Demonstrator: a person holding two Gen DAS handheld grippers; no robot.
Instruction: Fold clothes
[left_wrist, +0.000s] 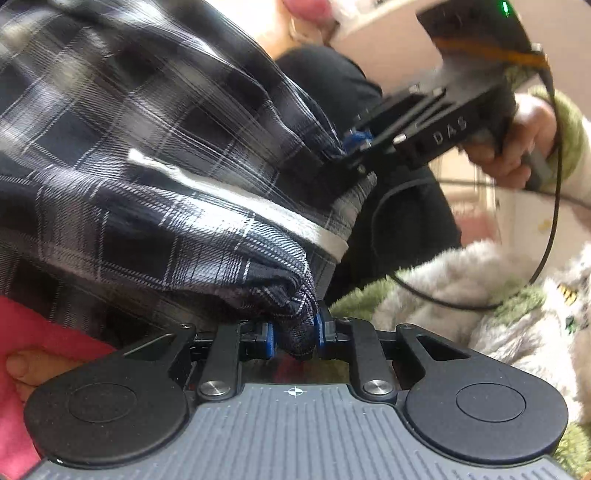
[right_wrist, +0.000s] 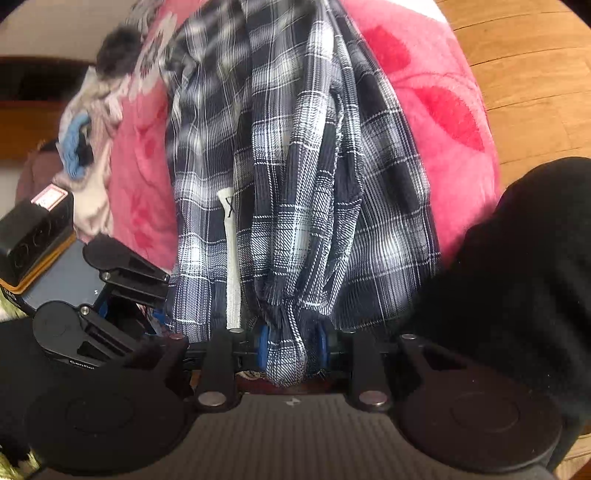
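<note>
A navy and white plaid garment (left_wrist: 140, 177) hangs bunched between both grippers, with a white inner band and label showing. My left gripper (left_wrist: 295, 338) is shut on a gathered corner of it between blue pads. My right gripper (right_wrist: 291, 350) is shut on another bunched edge of the plaid garment (right_wrist: 295, 166), which trails away over the pink blanket. The right gripper also shows in the left wrist view (left_wrist: 354, 147), gripping the cloth at upper right. The left gripper shows at the left of the right wrist view (right_wrist: 122, 280).
A pink fleece blanket (right_wrist: 436, 92) covers the bed under the garment. A pile of other clothes (right_wrist: 88, 122) lies at the far left. Green and white fluffy fabric (left_wrist: 480, 284) lies at right. Wooden floor (right_wrist: 524, 66) is beyond. A dark-clothed leg (right_wrist: 517, 258) is close right.
</note>
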